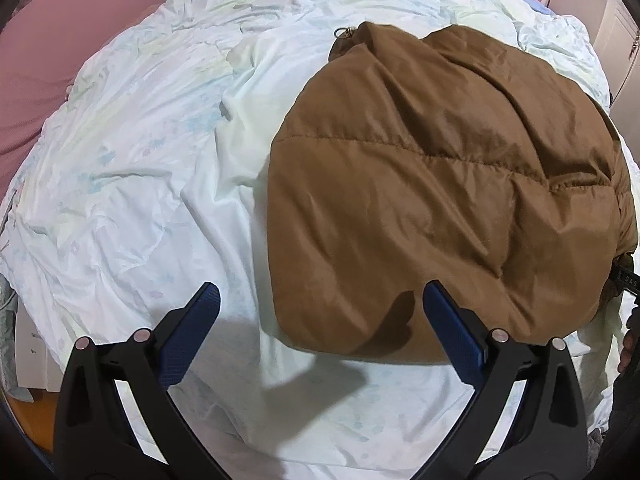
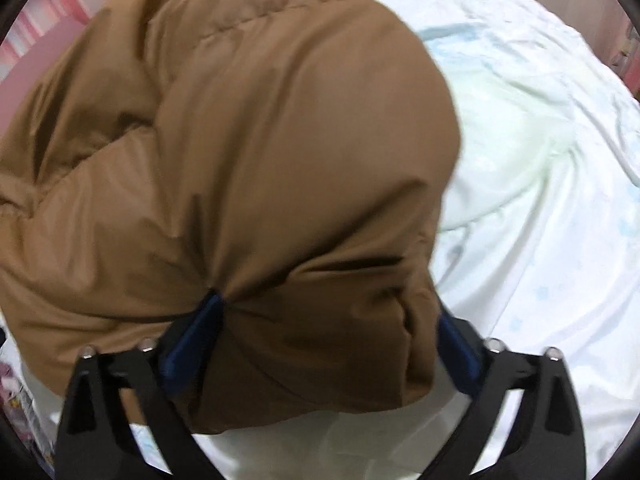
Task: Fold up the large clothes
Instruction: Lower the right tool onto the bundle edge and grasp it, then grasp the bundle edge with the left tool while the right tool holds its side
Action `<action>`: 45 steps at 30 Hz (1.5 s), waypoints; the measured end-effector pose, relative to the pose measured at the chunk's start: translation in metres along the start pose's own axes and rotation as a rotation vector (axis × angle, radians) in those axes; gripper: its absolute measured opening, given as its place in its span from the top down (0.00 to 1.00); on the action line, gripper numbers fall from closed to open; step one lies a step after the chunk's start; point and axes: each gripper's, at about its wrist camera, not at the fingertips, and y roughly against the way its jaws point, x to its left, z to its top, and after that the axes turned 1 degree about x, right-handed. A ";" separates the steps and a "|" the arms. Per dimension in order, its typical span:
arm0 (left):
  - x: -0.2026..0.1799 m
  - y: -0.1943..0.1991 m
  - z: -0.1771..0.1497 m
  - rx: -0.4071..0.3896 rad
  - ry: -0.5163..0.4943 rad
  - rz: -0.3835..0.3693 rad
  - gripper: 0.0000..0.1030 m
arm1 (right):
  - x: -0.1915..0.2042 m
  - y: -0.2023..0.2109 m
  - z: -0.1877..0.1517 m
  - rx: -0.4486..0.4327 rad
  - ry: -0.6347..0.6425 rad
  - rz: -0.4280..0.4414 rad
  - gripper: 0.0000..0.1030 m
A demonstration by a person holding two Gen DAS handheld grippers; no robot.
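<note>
- The bed (image 1: 120, 184) is the biggest thing here. It has a white, wrinkly sheet with pale flowers on it, and it is soft, so things pushed down on it will sink a bit.
- The brown puffy coat (image 1: 440, 184) lies on the bed in a thick bundle, just past the left gripper and a bit to its right. It looks already folded over. It is likely light and squishy (like a pillow), and its smooth cloth may slip. It will probably puff back up when let go.
- A good place to grab is a thick edge or corner, with a lot of cloth in the pinch, not the smooth top.
- The right gripper (image 2: 328, 320) has a fat bunch of the coat's near edge between its blue pads (image 2: 188, 344). The jaws stand fairly wide because the bunch is so thick.
- The left gripper (image 1: 320, 320) holds nothing. Its jaws are wide apart, by the coat's near corner.
- A small metal ring (image 1: 345, 32) peeks out at the coat's far end (maybe a zipper pull). It could catch.
</note>
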 end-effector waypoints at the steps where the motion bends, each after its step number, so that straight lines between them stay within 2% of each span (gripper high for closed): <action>1: -0.001 -0.004 -0.003 0.000 0.004 -0.001 0.03 | 0.003 0.001 0.002 -0.001 0.020 -0.005 0.20; 5: 0.010 -0.009 -0.012 -0.009 0.022 -0.041 0.03 | 0.020 0.003 0.011 0.006 0.123 -0.031 0.45; 7: 0.017 -0.014 -0.014 -0.003 0.031 -0.077 0.03 | 0.028 0.003 0.015 0.012 0.170 -0.061 0.50; 16: 0.056 -0.040 -0.014 0.009 0.110 -0.205 0.03 | 0.045 0.004 0.024 0.036 0.190 -0.118 0.49; 19: 0.067 -0.046 -0.015 0.014 0.120 -0.197 0.03 | 0.067 0.011 0.017 0.035 0.179 -0.118 0.50; 24: 0.070 -0.057 -0.016 0.022 0.070 -0.215 0.03 | 0.061 0.017 0.006 0.028 0.180 -0.132 0.49; 29: 0.080 -0.079 -0.016 0.068 0.093 -0.377 0.03 | 0.056 0.015 0.011 0.054 0.181 -0.122 0.47; 31: 0.079 -0.083 -0.018 0.073 0.085 -0.418 0.03 | 0.057 0.014 0.013 0.056 0.184 -0.131 0.46; 33: 0.068 -0.086 -0.022 0.085 0.032 -0.406 0.03 | 0.058 0.012 0.016 0.053 0.184 -0.135 0.45; 36: 0.055 -0.092 -0.021 0.072 -0.015 -0.329 0.03 | 0.058 0.011 0.017 0.050 0.183 -0.140 0.44; 41: 0.059 -0.113 -0.014 0.128 0.019 -0.352 0.03 | 0.057 0.005 0.016 0.038 0.172 -0.135 0.42; 45: 0.056 -0.116 -0.003 0.151 -0.033 -0.351 0.04 | 0.053 0.003 0.015 0.038 0.162 -0.123 0.40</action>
